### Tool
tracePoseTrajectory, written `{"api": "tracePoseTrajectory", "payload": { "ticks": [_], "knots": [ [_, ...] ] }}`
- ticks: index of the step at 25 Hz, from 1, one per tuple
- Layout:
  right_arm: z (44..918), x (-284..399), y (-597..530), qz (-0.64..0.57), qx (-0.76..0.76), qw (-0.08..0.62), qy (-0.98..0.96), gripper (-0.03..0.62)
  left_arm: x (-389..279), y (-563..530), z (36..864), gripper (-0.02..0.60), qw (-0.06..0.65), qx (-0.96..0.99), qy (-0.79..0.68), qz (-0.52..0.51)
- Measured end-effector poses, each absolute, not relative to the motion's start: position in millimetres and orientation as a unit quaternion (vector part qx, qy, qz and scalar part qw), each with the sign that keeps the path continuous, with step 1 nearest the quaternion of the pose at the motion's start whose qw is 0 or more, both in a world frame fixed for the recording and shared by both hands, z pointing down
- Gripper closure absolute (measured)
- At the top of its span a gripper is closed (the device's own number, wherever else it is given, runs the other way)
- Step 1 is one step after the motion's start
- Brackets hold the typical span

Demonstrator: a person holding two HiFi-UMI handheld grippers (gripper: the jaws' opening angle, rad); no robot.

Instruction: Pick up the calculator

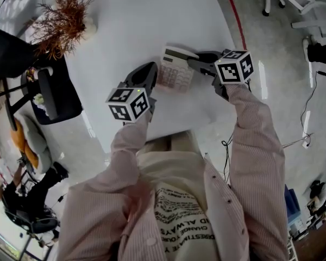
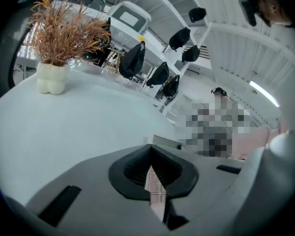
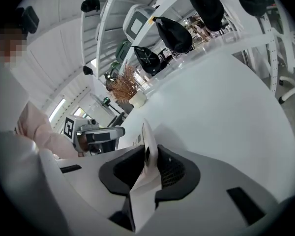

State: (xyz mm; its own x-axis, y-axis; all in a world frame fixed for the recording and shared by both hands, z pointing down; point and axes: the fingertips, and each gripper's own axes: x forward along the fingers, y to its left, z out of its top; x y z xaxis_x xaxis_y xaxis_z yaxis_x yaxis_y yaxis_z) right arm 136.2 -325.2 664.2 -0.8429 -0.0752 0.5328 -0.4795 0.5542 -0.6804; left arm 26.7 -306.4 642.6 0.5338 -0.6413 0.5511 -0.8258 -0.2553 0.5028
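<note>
The calculator [image 1: 176, 70], pale with rows of pinkish keys and a display at its far end, is on the white table [image 1: 136, 20] between my two grippers. My right gripper [image 1: 199, 63] is at its right edge. In the right gripper view the calculator [image 3: 145, 173] shows edge-on, and the right gripper [image 3: 150, 155] is shut on it. My left gripper [image 1: 151, 73] sits at the calculator's left edge. In the left gripper view the left gripper [image 2: 151, 154] has its jaws together at the tips. A sliver of the calculator's keys [image 2: 155, 187] shows through the slit behind them.
A dried brown plant in a white vase [image 1: 65, 15] stands at the table's far left corner. Black chairs [image 1: 54, 94] stand off the table's left side. The table's right edge [image 1: 231, 31] runs just behind my right gripper, with cables [image 1: 309, 107] on the floor beyond.
</note>
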Motion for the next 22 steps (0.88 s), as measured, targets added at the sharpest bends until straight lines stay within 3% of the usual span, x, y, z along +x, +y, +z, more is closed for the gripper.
{"api": "tracePoseTrajectory", "payload": {
  "ticks": [22],
  "knots": [
    [629.4,136.1,-321.4,0.523,0.201,0.061,-0.826,0.543,10.0,-294.9,610.4,0.58,0.363,0.794,-0.476,0.107]
  ]
}}
